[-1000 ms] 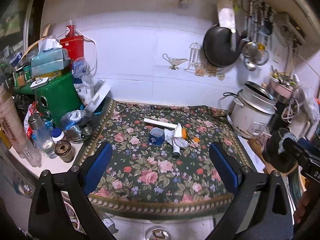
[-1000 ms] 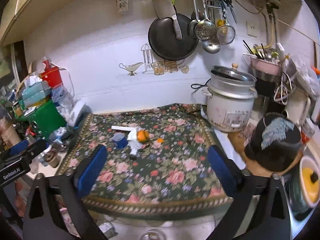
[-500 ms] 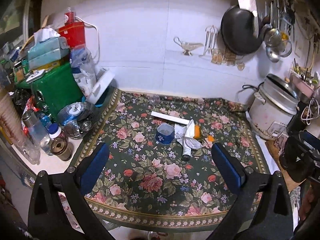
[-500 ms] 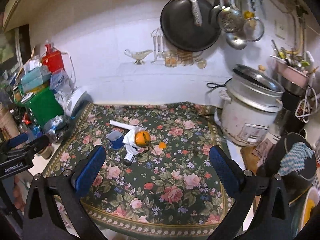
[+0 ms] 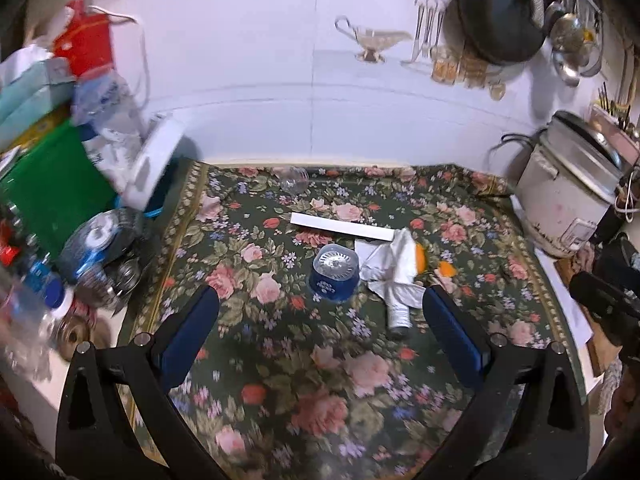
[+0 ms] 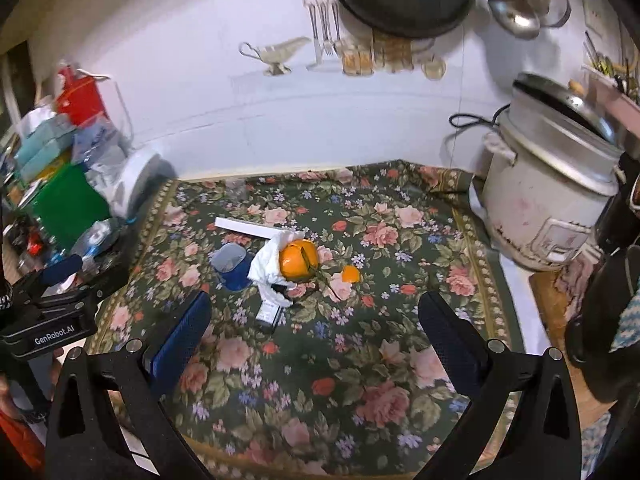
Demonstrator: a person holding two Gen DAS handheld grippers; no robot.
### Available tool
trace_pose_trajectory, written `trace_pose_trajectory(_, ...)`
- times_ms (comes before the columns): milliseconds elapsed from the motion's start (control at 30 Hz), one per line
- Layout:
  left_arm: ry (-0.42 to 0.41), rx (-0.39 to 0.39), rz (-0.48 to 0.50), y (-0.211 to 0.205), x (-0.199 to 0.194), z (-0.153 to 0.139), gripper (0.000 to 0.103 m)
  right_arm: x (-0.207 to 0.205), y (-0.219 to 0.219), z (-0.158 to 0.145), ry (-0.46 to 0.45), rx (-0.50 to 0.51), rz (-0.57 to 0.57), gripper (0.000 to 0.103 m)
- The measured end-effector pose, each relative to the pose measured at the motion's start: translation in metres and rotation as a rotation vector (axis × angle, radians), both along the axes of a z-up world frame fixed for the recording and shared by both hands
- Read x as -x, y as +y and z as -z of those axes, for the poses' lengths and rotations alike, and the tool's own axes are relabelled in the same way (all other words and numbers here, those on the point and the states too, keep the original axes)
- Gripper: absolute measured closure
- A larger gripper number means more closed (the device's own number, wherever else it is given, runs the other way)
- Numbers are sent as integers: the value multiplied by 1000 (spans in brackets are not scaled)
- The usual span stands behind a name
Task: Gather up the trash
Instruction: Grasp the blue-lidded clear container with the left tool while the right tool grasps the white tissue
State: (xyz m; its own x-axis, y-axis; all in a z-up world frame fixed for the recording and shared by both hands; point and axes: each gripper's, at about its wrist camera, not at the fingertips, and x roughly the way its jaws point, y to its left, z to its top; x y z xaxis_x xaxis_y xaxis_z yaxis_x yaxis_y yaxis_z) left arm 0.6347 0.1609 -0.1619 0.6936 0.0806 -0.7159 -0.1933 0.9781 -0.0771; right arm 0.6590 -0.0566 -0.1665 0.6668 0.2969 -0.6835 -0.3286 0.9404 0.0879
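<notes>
Trash lies mid-way on the floral cloth [image 5: 304, 380]: a blue plastic cup [image 5: 334, 276], a crumpled white tissue [image 5: 390, 266], a small tube [image 5: 398, 314], a long white strip [image 5: 342, 231] and orange peel [image 5: 446, 268]. In the right wrist view I see the blue cup [image 6: 231, 266], the tissue [image 6: 268, 266], a larger orange peel [image 6: 299, 266], a small peel piece [image 6: 351, 274] and the tube [image 6: 270, 312]. My left gripper [image 5: 320, 334] is open and empty, just short of the cup. My right gripper [image 6: 314, 332] is open and empty, short of the pile.
A rice cooker [image 6: 552, 200] stands at the right edge. Clutter fills the left: a green box [image 5: 48, 188], steel bowls [image 5: 100, 252], bottles. A clear glass [image 5: 294, 179] lies near the back wall. Pans and utensils hang above. A dark pot [image 6: 612, 312] sits right.
Both grippers have moved forward and down toward the trash pile, which now looks larger. Both stay open and empty.
</notes>
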Motion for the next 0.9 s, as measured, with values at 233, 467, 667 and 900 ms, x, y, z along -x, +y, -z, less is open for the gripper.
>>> trace_pose_trajectory(233, 97, 29, 97, 24, -63, 46, 1, -56, 35, 32, 93, -29, 26, 17)
trace_pose_trajectory(467, 220, 113, 226, 31, -119, 107, 20, -94, 65, 70, 219, -65, 32, 46)
trace_pose_trajectory(667, 269, 136, 290, 30, -151, 142, 31, -105, 72, 94, 296, -69, 60, 62)
trace_pose_trajectory(900, 259, 186, 316, 36, -162, 155, 42, -113, 85, 109, 332, -71, 64, 67)
